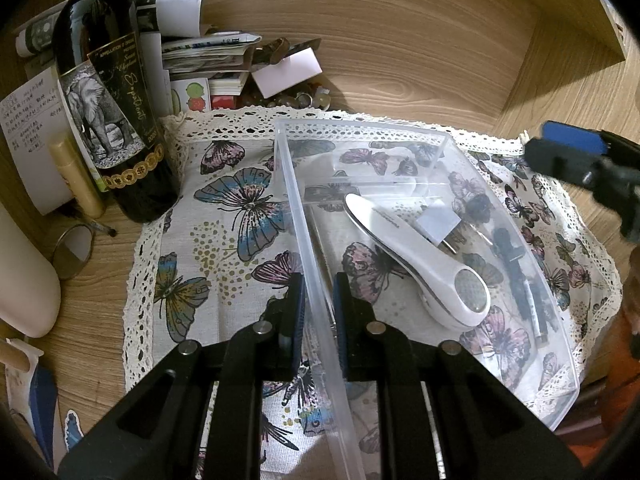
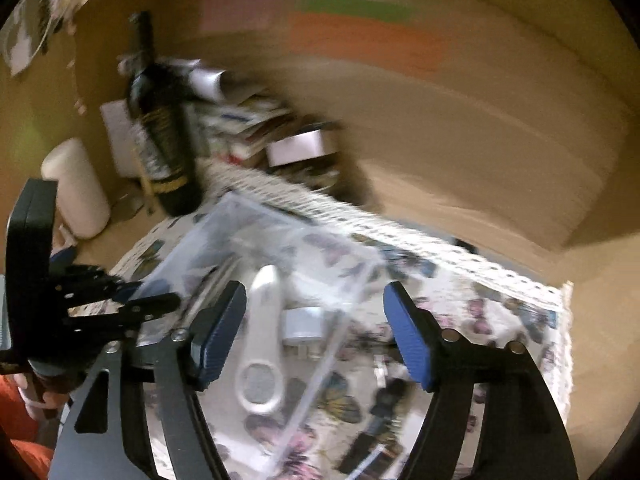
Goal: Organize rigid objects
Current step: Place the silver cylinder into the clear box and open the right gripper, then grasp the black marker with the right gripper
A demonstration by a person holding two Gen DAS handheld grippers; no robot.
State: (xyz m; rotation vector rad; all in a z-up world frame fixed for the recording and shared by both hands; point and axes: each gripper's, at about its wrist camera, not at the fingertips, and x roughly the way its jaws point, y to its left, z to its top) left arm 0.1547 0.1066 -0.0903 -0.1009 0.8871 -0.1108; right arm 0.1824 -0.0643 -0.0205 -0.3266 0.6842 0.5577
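Note:
A clear plastic box (image 1: 556, 376) sits on a butterfly-print cloth (image 1: 224, 240). Inside lie a white handheld device (image 1: 416, 256), a small white plug adapter (image 1: 438, 224) and black pens (image 1: 520, 280). My left gripper (image 1: 318, 312) is shut on the box's left wall (image 1: 296, 208). My right gripper (image 2: 316, 336) is open and empty, hovering above the box (image 2: 224, 216); the view is blurred. It shows the white device (image 2: 260, 340), the adapter (image 2: 302, 324) and the pens (image 2: 380, 412). The right gripper also shows at the right edge of the left wrist view (image 1: 576, 156).
A dark wine bottle (image 1: 108, 92) stands left of the cloth, with a lip balm (image 1: 76, 176), a small mirror (image 1: 74, 252) and a white cylinder (image 1: 24, 280). Stacked papers and small trinkets (image 1: 224, 64) lie behind. A wooden wall (image 1: 400, 48) closes the back.

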